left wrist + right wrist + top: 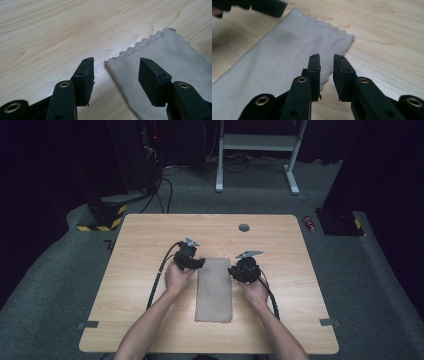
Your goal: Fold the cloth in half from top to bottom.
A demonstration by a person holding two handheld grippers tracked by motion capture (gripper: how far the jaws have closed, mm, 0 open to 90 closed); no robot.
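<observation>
Desk: light wood, rounded corners. Round grey grommet near far edge, right of middle. Grey tape tabs at near left corner and near right corner, partly overhanging onto grey carpet. Red can on carpet off far right corner. Yellow-black striped base off far left corner. White frame beyond far edge, cables trailing on carpet.

1. You have a beige cloth folded into a long narrow strip with scalloped short ends.
2. It lies flat mid-table, lengthwise from the centre towards your near edge.
</observation>
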